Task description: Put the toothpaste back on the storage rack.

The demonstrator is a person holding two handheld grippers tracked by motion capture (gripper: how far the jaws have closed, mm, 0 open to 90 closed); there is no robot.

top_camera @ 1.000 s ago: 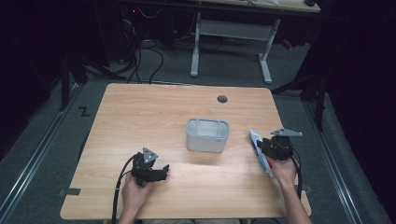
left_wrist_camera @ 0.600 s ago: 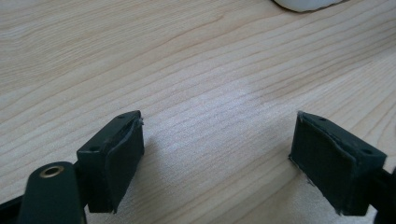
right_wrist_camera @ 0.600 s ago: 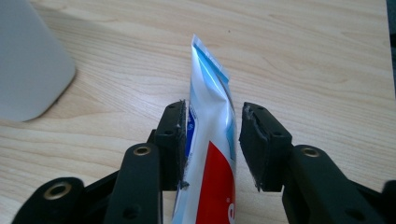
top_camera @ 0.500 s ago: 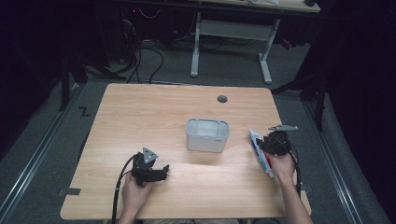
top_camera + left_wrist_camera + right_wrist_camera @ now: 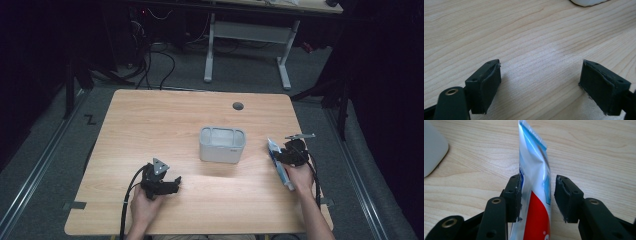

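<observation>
At the right edge of the high view, the right gripper (image 5: 289, 155) is straddling a toothpaste tube (image 5: 278, 163) that is lying on the wooden table (image 5: 165, 120), just right of the small grey-white bin (image 5: 222, 144) at centre frame. Looking along the right gripper view, the jaws are sitting either side of the tube (image 5: 535, 195): the left pad is touching it, the right pad is showing a sliver of gap, so the claw is closing but not yet pinching. This looks like the grasp step, and next it is calling for a full squeeze on the tube's flat body, then a lift towards the bin, probably.

Down at lower left, the left gripper (image 5: 161, 181) is resting low over bare wood with its jaws spread wide and nothing between them, as the left gripper view is showing.

Compared with a second ago, the right gripper is sitting slightly further left, closer over the tube; the left one is staying put.
</observation>
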